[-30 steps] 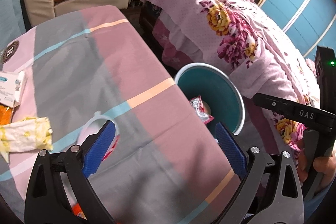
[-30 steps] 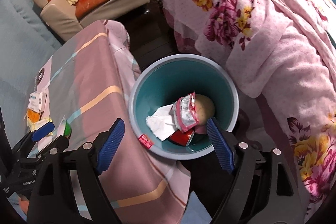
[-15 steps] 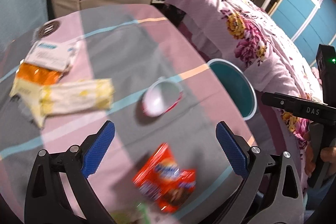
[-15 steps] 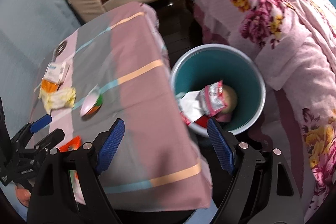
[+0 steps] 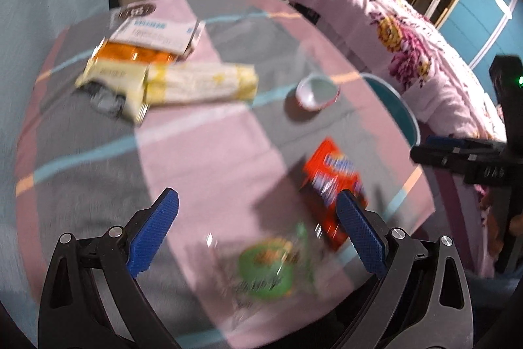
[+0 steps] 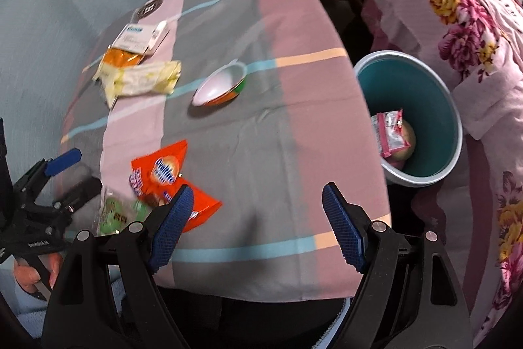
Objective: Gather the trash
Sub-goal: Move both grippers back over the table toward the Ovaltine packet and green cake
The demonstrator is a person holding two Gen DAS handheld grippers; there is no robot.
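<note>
Both grippers hang over the near edge of the cloth-covered table [image 6: 261, 126], each with its blue-padded jaws spread wide and nothing between them: the left gripper [image 5: 258, 224] above a blurred green wrapper [image 5: 271, 267], the right gripper [image 6: 253, 221] over bare cloth. Just beyond lies an orange snack packet [image 6: 163, 175], touching the green wrapper. Farther in sits a small tipped cup [image 6: 220, 85], then a pale yellow wrapper [image 6: 143, 79] overlapping an orange pack [image 6: 119, 58] and a white-and-blue packet [image 6: 140, 35]. Beside the table's right edge stands the teal bin [image 6: 434, 107] on the floor, holding a pink-and-silver wrapper [image 6: 390, 130], with the floral bedspread [image 6: 457, 5] behind it.
</note>
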